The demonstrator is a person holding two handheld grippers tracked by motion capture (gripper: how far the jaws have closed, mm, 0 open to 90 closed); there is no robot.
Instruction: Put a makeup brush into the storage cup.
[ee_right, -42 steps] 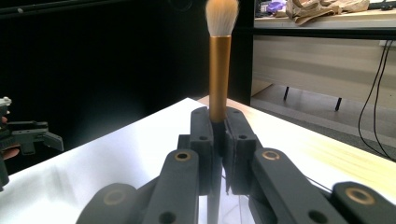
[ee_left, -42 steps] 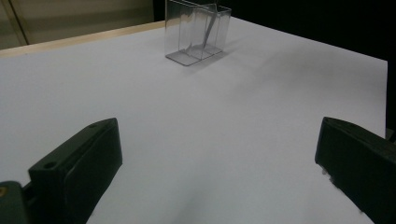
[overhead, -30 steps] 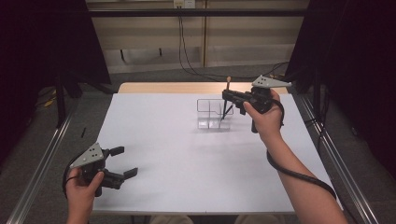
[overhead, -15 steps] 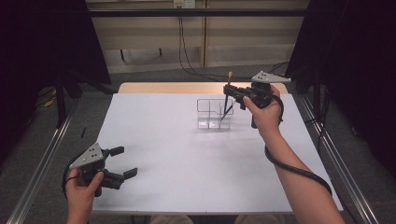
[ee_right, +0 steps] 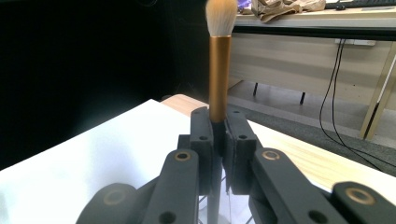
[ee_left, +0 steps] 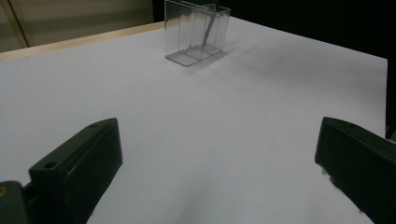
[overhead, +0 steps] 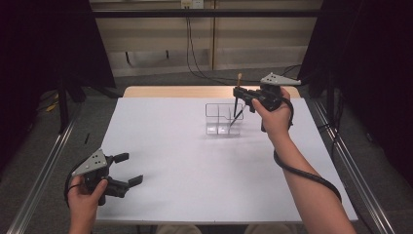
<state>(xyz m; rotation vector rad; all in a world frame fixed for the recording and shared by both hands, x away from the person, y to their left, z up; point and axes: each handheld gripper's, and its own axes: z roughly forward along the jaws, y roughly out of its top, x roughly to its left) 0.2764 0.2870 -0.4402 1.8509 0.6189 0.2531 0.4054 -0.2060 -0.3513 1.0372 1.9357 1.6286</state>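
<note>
Right gripper (overhead: 237,92), upper right of centre in high view: jaws closed tight on a makeup brush (overhead: 238,96), clamped at the dark handle just below the gold ferrule. In right gripper view the brush (ee_right: 218,56) is seen upright between the two pads, pale bristle tuft at top centre of frame, handle running down out of sight behind the jaws. In high view the brush's lower end is seen reaching down into the right-hand part of a clear plastic organiser (overhead: 223,118); whether it touches the bottom can't be told. Gripper is held above the organiser's right edge, apart from it.

Left gripper (overhead: 125,169), lower left of high view: jaws wide open, nothing between them, nothing touched. In left gripper view only bare white tabletop (ee_left: 224,121) is seen between the two jaws, w/ the organiser (ee_left: 196,32) well apart at top centre.

Organiser stands on the white table (overhead: 185,161), centre-upper area, divided into compartments.
</note>
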